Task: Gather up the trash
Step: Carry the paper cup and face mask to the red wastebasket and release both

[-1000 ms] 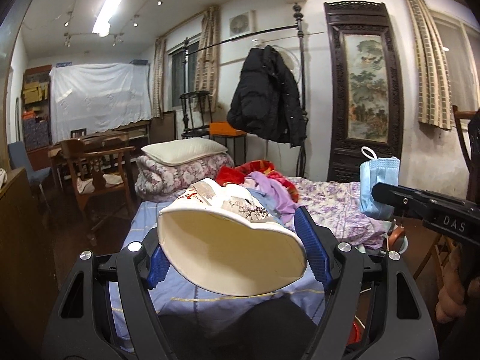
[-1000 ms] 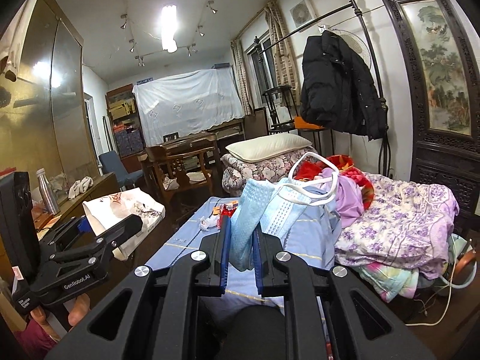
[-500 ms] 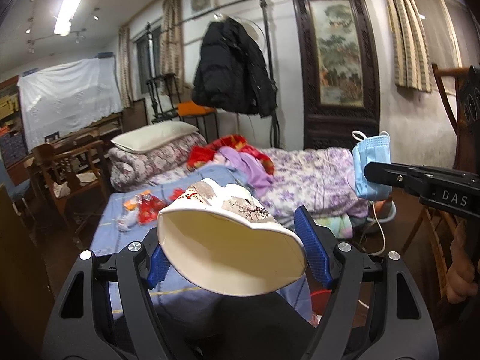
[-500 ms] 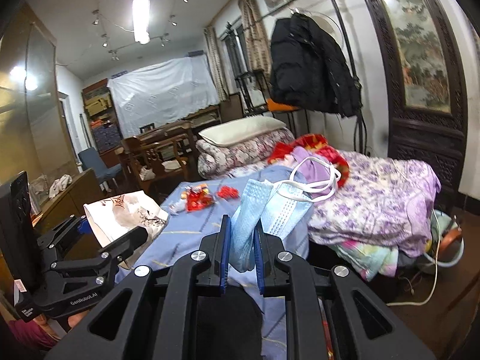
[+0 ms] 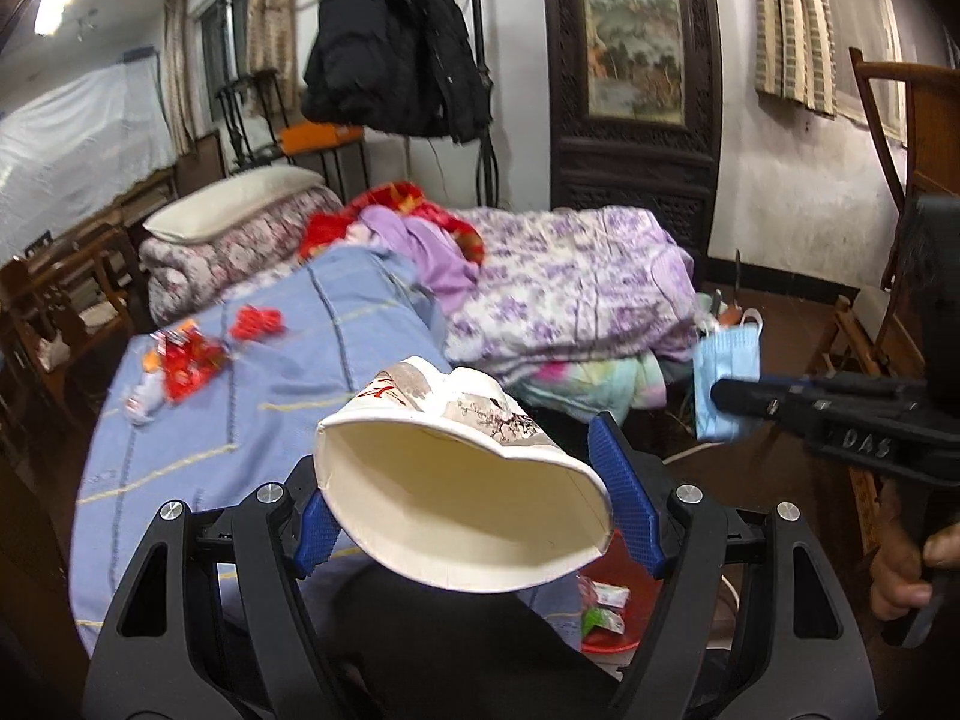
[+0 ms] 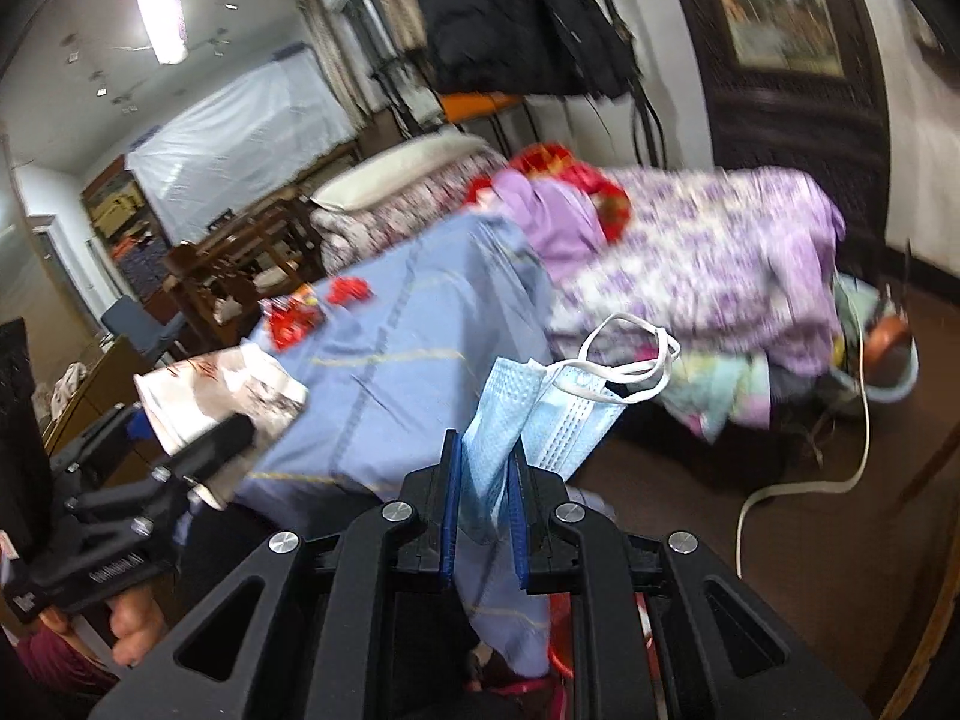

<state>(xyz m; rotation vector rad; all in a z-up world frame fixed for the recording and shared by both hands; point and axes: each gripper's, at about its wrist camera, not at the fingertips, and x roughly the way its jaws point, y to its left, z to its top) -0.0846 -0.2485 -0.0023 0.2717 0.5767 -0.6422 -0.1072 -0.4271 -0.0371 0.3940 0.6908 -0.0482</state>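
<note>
My left gripper (image 5: 462, 480) is shut on a squashed white paper cup (image 5: 462, 498) with printed sides, held above the foot of the bed; the cup also shows in the right wrist view (image 6: 222, 396). My right gripper (image 6: 486, 468) is shut on a blue face mask (image 6: 540, 414) with white ear loops; the mask also shows in the left wrist view (image 5: 726, 372). A red bin (image 5: 618, 606) with wrappers inside sits on the floor below the left gripper. Red wrappers (image 5: 192, 360) and a small white scrap (image 5: 141, 402) lie on the blue bedsheet (image 5: 270, 420).
A purple floral quilt (image 5: 576, 294) and clothes are piled on the bed's right side. A black jacket (image 5: 390, 42) hangs on the bed frame. A white cable (image 6: 810, 480) lies on the brown floor. Wooden chairs (image 5: 60, 294) stand at the left.
Both grippers have tilted down and moved right toward the foot of the bed. The red bin has come into view below. Both grips are unchanged.
</note>
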